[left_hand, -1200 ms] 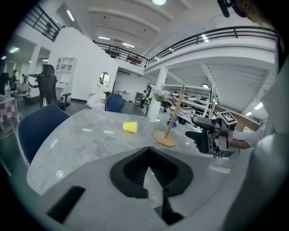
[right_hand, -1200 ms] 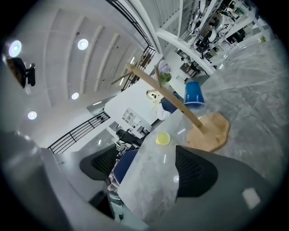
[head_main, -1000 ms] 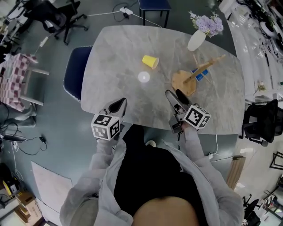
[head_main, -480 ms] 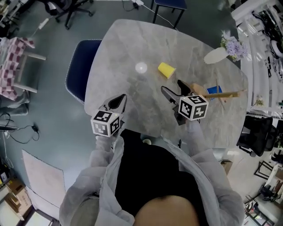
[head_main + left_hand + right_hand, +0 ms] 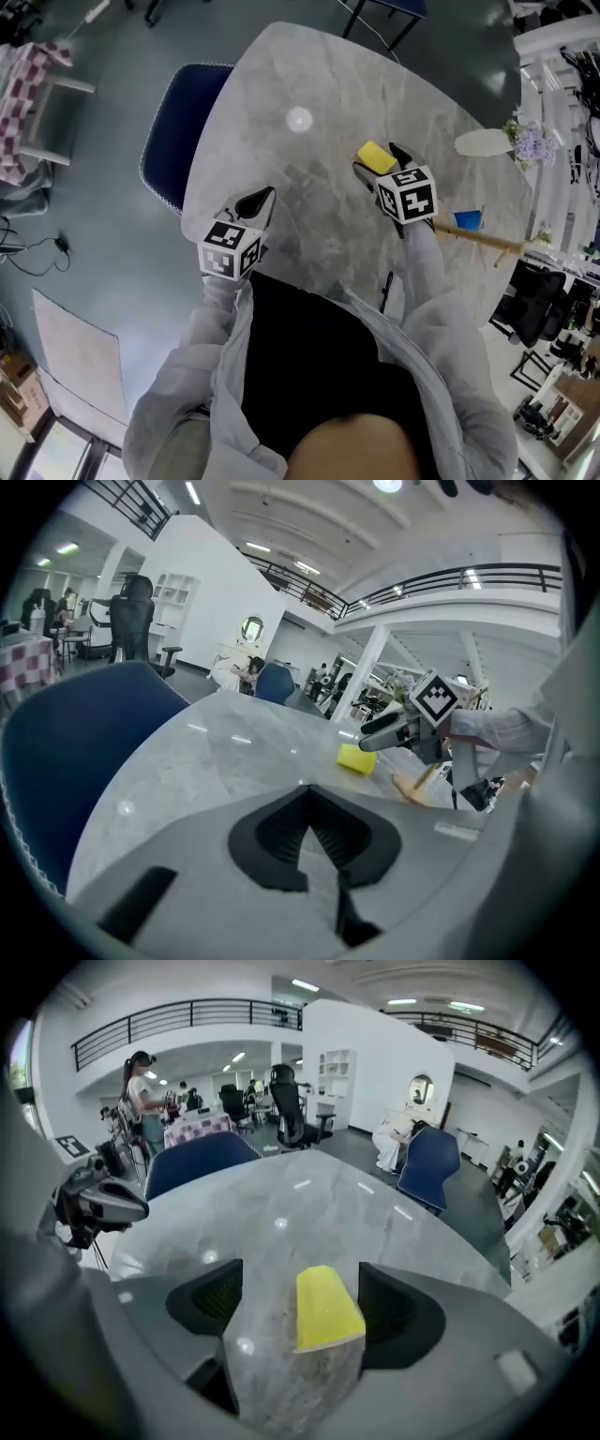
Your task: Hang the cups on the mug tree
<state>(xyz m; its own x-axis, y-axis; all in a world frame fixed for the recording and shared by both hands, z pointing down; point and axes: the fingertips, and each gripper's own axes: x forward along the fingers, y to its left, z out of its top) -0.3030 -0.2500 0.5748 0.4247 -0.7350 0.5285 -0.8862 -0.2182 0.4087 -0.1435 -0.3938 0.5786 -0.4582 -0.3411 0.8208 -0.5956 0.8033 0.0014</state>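
A yellow cup (image 5: 374, 157) lies on its side on the grey marble table (image 5: 309, 197). My right gripper (image 5: 379, 161) is open and straddles it, one finger on each side; in the right gripper view the yellow cup (image 5: 326, 1308) lies between the pads (image 5: 208, 1301) without being clamped. The wooden mug tree (image 5: 495, 244) shows just right of that gripper, with a blue cup (image 5: 467, 220) at it; its base is hidden. My left gripper (image 5: 255, 202) hovers shut and empty near the table's near edge. From the left gripper view, the yellow cup (image 5: 356, 758) and mug tree (image 5: 413, 786) are ahead.
A white vase with purple flowers (image 5: 484, 142) lies at the table's far right. A blue chair (image 5: 172, 131) stands at the table's left side. Another chair and cables are on the floor beyond the table.
My right gripper has moved forward across the table to the yellow cup and now has it between its open jaws. The left gripper has stayed near the table edge.
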